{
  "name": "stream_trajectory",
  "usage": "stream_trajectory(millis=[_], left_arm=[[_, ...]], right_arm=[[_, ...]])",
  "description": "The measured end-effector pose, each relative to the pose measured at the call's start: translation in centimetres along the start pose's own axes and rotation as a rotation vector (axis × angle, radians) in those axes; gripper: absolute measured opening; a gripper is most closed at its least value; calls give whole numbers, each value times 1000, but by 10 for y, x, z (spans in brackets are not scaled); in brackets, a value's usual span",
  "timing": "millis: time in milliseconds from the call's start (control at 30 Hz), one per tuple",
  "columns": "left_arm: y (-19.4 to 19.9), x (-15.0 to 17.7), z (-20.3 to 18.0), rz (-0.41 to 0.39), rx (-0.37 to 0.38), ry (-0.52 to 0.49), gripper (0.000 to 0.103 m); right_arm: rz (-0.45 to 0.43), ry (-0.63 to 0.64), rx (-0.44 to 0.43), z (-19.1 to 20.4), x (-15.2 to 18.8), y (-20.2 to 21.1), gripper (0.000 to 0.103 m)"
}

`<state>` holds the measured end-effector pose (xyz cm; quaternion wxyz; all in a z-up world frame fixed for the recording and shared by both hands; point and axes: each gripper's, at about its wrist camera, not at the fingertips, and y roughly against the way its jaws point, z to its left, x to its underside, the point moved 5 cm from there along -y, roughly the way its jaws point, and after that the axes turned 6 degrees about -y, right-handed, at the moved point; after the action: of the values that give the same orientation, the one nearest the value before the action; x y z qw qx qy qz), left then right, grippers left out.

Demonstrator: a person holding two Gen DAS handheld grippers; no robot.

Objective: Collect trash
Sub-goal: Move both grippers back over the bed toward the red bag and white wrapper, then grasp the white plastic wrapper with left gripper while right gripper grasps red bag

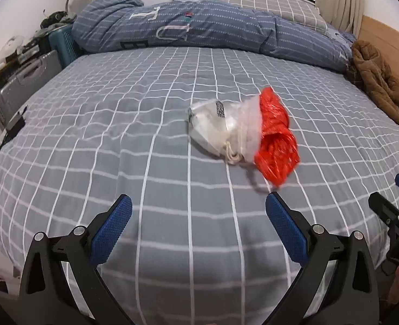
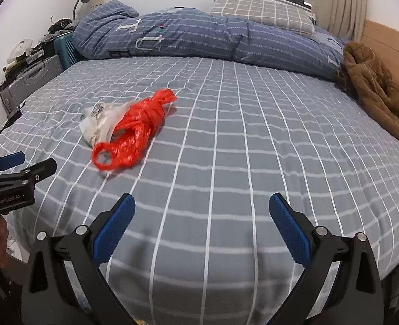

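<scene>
A crumpled red plastic bag (image 1: 276, 138) lies on the grey checked bed sheet (image 1: 118, 124), touching a clear plastic bag (image 1: 221, 127) with white string inside. Both show in the right wrist view, the red bag (image 2: 134, 132) in front of the clear bag (image 2: 99, 122). My left gripper (image 1: 198, 203) is open and empty, short of the bags and a little left of them. My right gripper (image 2: 202, 203) is open and empty over bare sheet, to the right of the bags. The right gripper's tip shows in the left view (image 1: 391, 192); the left gripper shows in the right view (image 2: 29, 165).
A blue folded quilt (image 1: 199, 29) and a grey checked pillow (image 1: 275, 2) lie along the far side of the bed. A brown jacket (image 1: 380, 81) lies at the right by the wooden headboard. Suitcases (image 1: 26, 78) and clutter stand beside the bed at the left.
</scene>
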<state>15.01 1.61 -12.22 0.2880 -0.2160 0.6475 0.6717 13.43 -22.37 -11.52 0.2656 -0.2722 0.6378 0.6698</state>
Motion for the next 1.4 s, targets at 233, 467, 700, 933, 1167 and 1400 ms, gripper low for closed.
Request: stream_trajectory(millis=[233, 467, 700, 933, 1167, 1400], left_arm=[[-32, -30, -1, 11, 4, -24, 97], [-68, -60, -1, 23, 3, -29, 97], [-97, -79, -5, 40, 31, -15, 89], [-119, -87, -16, 88, 71, -51, 50], [-124, -88, -7, 97, 77, -34, 21], [-110, -90, 16, 71, 83, 19, 20]], right_arm=[[-1, 9, -3, 4, -29, -32, 95], [4, 21, -5, 8, -48, -56, 95], [9, 10, -19, 12, -64, -74, 95], [17, 2, -43, 24, -76, -91, 95], [33, 11, -63, 41, -82, -107, 95], [50, 17, -103, 61, -88, -120, 94]])
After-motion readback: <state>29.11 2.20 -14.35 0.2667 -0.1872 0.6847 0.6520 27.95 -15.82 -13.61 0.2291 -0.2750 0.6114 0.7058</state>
